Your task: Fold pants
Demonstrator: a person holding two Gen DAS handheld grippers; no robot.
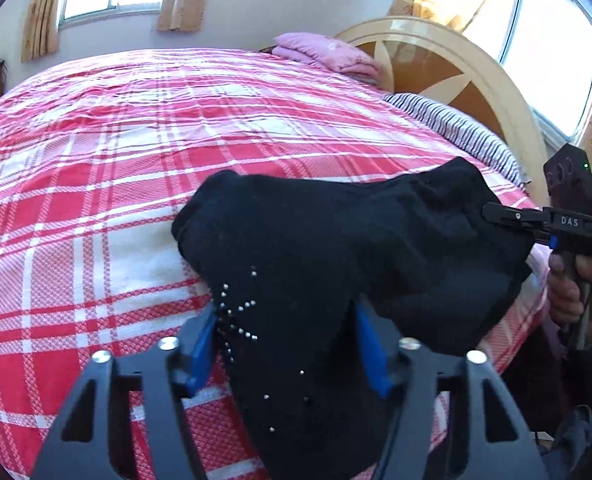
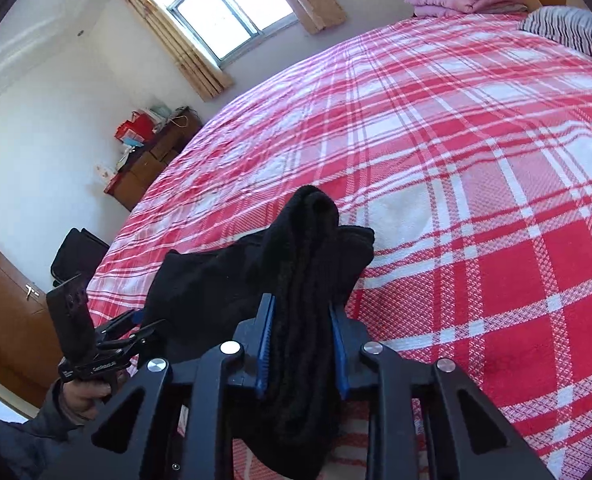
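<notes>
Black pants gripped at two points above the near edge of the bed, ready to be spread.

In the left wrist view, the pants (image 1: 336, 248) are bunched on the plaid bed cover (image 1: 135, 160), the studded part pinched in the half-closed left gripper (image 1: 287, 344); the right gripper (image 1: 496, 214) is seen clamped on the far end. In the right wrist view, a thick fold of the pants (image 2: 308, 280) is held between the narrowly set blue fingers (image 2: 265, 344). The cloth should be drawn apart evenly and laid flat before folding, lest the bulky grip slip.
</notes>
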